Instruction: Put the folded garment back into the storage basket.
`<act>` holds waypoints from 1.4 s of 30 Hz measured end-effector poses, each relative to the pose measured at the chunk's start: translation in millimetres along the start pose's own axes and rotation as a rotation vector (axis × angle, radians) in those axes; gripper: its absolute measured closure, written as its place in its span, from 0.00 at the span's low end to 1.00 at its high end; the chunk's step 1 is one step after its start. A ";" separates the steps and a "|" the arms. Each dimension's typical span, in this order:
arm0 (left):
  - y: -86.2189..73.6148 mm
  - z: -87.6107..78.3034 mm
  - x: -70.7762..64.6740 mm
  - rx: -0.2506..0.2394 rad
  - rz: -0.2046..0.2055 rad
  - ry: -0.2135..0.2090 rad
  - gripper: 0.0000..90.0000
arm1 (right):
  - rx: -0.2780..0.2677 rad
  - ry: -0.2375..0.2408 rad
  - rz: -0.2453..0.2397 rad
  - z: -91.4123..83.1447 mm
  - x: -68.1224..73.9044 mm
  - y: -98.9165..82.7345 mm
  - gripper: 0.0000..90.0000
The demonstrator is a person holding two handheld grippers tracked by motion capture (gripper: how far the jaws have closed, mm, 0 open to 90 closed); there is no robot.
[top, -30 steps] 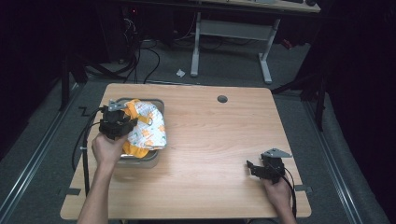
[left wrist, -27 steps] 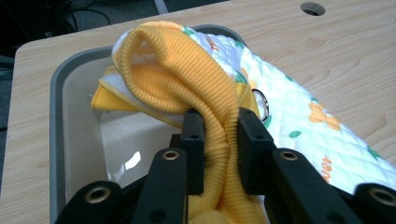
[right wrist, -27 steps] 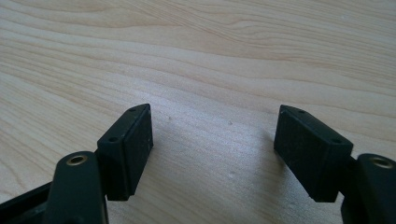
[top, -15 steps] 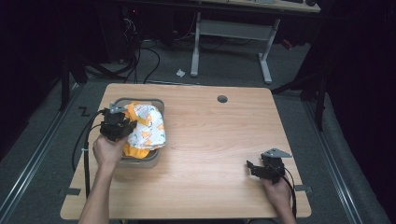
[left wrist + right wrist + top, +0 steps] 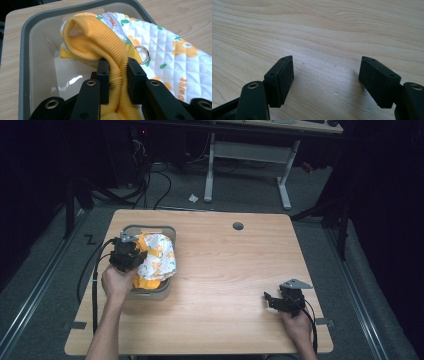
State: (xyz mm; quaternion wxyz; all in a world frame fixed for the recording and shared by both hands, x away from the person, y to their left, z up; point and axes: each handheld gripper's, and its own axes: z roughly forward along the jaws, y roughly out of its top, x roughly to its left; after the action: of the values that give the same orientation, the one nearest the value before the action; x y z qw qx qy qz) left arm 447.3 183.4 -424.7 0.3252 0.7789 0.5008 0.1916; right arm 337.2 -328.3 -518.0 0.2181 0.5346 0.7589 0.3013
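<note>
A grey bin [image 5: 148,293] with pale inner walls stands near the left edge of the wooden counter [image 5: 225,270]. It holds a quilted white garment [image 5: 159,257] printed with orange flowers and green leaves, which bulges above the rim and drapes over the bin's right side. The garment's yellow ribbed cuff [image 5: 100,42] arches over the bin's interior, and a small metal ring [image 5: 142,53] lies on the quilted cloth just beside the cuff.

The left claw [image 5: 115,75] is pinching the yellow ribbed cuff: both black pads press on the knit from either side, over the near part of the bin. In the high view the left claw [image 5: 131,255] sits at the bin's left rim, touching the garment.

The right claw [image 5: 325,80] is spread, with bare counter between its pads; in the high view the right claw [image 5: 280,300] rests near the counter's right front corner, well apart from the bin.

The lower part of the garment is hidden inside the bin. Its printed lettering is cut off and hard to read.
</note>
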 end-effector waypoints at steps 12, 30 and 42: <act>-0.8 11.0 6.0 0.048 -0.013 0.028 0.81 | 0.000 0.000 0.000 0.0 0.0 0.0 0.32; -0.7 19.3 5.7 0.075 -0.022 0.066 0.66 | 0.000 0.000 0.000 0.0 0.0 0.0 0.32; 4.9 0.0 -10.2 -0.025 -0.010 0.054 0.51 | 0.000 0.000 0.000 0.0 0.0 0.0 0.32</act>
State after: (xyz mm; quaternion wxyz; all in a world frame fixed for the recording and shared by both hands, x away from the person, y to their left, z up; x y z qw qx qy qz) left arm 446.2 172.8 -421.0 0.3220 0.7669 0.5108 0.2174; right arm 337.2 -328.3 -518.0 0.2181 0.5346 0.7588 0.3013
